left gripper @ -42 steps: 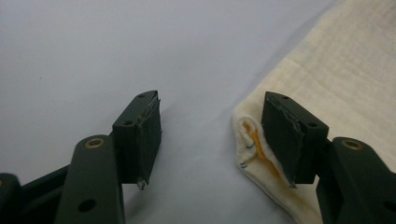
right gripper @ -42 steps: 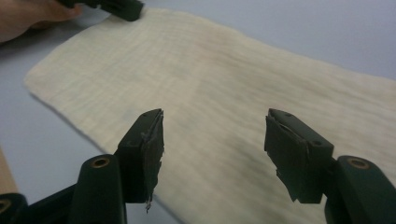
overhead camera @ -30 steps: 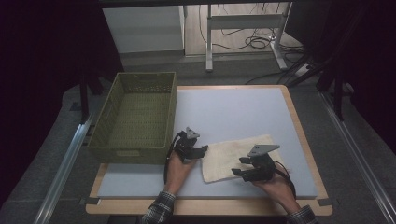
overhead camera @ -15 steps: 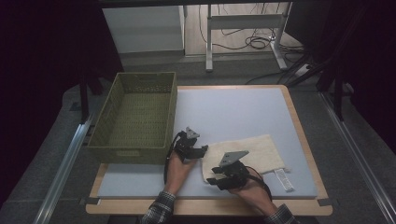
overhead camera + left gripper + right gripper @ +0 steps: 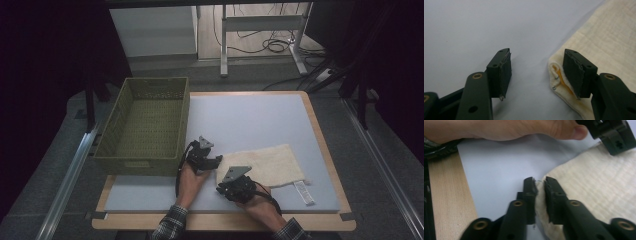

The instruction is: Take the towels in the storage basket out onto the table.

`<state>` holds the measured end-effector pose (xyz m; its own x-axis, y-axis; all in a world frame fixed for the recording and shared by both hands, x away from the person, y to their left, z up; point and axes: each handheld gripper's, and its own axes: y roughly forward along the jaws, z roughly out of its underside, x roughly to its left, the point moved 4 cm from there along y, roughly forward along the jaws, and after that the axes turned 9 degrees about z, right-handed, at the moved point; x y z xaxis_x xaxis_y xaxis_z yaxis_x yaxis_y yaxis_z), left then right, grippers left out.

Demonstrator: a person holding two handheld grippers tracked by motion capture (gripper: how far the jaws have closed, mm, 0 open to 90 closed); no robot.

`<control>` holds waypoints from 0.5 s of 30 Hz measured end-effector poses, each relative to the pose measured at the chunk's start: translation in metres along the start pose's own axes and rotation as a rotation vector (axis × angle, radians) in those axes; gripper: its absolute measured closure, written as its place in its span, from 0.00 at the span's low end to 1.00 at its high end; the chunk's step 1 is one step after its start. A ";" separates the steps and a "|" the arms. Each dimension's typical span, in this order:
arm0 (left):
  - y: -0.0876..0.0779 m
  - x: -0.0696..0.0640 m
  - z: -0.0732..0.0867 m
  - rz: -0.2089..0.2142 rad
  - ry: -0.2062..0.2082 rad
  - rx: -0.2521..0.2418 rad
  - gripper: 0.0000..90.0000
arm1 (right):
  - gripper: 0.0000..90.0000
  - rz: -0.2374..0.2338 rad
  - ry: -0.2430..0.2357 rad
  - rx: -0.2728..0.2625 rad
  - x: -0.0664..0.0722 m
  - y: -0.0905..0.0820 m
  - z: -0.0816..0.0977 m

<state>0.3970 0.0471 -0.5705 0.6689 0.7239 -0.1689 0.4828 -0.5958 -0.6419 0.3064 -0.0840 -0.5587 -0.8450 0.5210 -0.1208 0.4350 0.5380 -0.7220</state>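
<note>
My right gripper [image 5: 539,182] has just been closing and pinches the cream woven cloth's [image 5: 265,165] near-left corner, lower centre of frame; left gripper [image 5: 536,72] half-open astride the far-left corner, must clamp next.

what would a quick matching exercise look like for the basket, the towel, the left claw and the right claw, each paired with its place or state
Things:
1. basket
2. towel
3. left claw
4. right claw

Places or states:
A. jaws apart, one jaw on a corner of the cloth
B. olive green, at the mat's left edge
C. jaws pinched on the cloth's edge, having just been closing
D. cream, lying flat on the mat

Pairs: 1-B, 2-D, 3-A, 4-C
</note>
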 end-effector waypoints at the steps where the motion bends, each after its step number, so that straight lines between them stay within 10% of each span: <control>1: 0.000 -0.001 0.000 0.002 0.010 0.003 0.47 | 0.92 -0.009 0.009 -0.003 -0.001 0.000 0.000; 10: -0.001 -0.011 0.000 0.084 0.074 0.008 0.92 | 0.93 -0.079 0.089 -0.018 -0.009 0.000 0.003; 15: -0.004 -0.013 -0.004 0.072 0.047 -0.037 0.95 | 0.93 -0.100 0.107 -0.047 -0.012 -0.007 0.001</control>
<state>0.3887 0.0391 -0.5632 0.7281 0.6621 -0.1778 0.4521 -0.6587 -0.6015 0.3132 -0.0944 -0.5525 -0.8481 0.5292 0.0251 0.3662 0.6198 -0.6941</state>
